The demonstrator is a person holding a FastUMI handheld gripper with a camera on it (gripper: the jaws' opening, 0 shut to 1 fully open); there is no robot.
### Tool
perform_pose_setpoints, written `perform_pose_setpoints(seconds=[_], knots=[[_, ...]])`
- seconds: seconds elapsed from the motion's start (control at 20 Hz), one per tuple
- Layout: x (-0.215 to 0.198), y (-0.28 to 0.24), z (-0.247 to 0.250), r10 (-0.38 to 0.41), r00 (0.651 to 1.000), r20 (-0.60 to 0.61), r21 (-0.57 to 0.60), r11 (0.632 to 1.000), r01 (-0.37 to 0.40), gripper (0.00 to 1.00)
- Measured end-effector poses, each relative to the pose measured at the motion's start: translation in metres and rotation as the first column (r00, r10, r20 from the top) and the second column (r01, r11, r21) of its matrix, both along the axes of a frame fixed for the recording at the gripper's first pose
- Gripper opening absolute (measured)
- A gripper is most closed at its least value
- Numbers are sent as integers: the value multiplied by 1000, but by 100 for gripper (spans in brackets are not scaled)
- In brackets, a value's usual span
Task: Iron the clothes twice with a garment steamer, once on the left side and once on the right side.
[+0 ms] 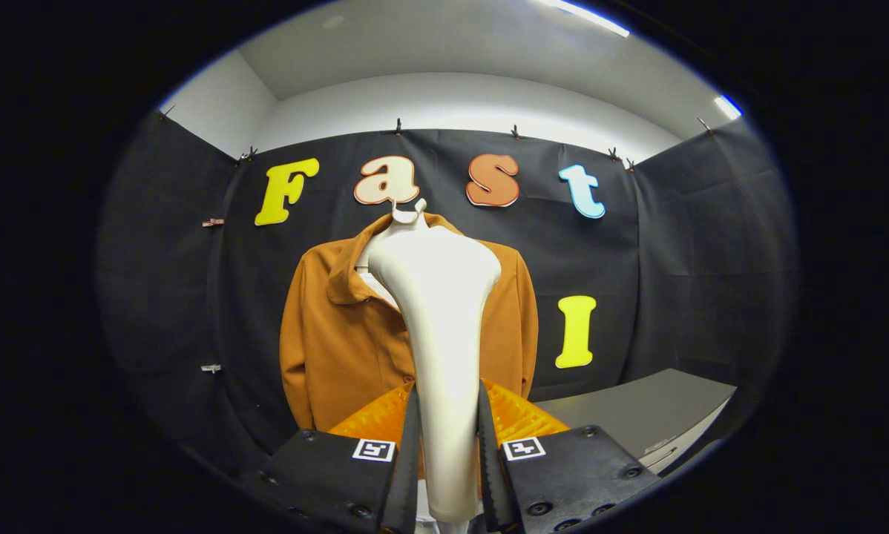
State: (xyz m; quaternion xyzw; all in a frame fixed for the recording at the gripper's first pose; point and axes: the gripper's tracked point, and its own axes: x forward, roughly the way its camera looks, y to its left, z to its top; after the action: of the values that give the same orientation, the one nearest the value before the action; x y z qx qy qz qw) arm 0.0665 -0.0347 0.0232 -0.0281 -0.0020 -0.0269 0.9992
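Gripping steamer (441,334) before jacket (340,341)

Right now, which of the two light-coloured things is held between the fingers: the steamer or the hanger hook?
The steamer: the gripper is shut on its handle. The hanger hook sits beyond, atop the brown jacket.

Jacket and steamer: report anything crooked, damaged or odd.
Nothing stands out. The jacket hangs straight on the booth wall, collar folded over, no visible damage. The tool is shut on the steamer, which stands upright between the fingers, its head in front of the jacket's middle.
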Motion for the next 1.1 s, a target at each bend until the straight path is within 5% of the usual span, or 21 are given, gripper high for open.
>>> perform_pose_setpoints(seconds=[1.1], knots=[[-2, -4, 1, -14, 1000, -14, -4, 1000, 14, 38]])
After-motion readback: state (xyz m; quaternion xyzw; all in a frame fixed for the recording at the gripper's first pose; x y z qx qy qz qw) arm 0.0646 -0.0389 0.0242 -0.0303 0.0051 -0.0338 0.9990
